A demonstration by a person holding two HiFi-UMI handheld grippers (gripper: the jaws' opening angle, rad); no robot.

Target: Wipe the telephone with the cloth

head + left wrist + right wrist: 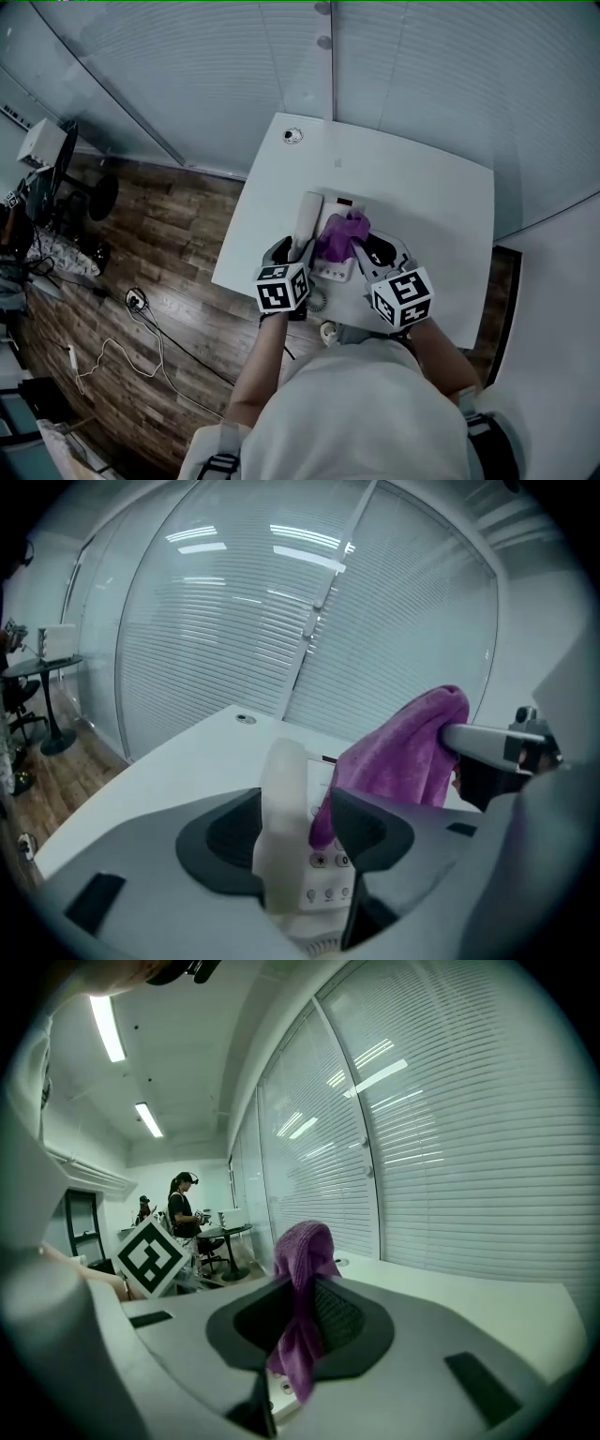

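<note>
A white telephone lies on the white table, its handset along the left side. My left gripper straddles that handset. Its jaws are open, and a gap on the right shows the keypad. My right gripper is shut on a purple cloth, bunched over the phone's middle. In the right gripper view the cloth hangs pinched between the pads of the right gripper. From the left gripper view the cloth droops off the right gripper onto the phone.
A round cable grommet sits at the table's far left corner. The coiled phone cord hangs at the near edge. Blinds on glass stand behind the table, with wooden floor to the left. A person stands at a far desk.
</note>
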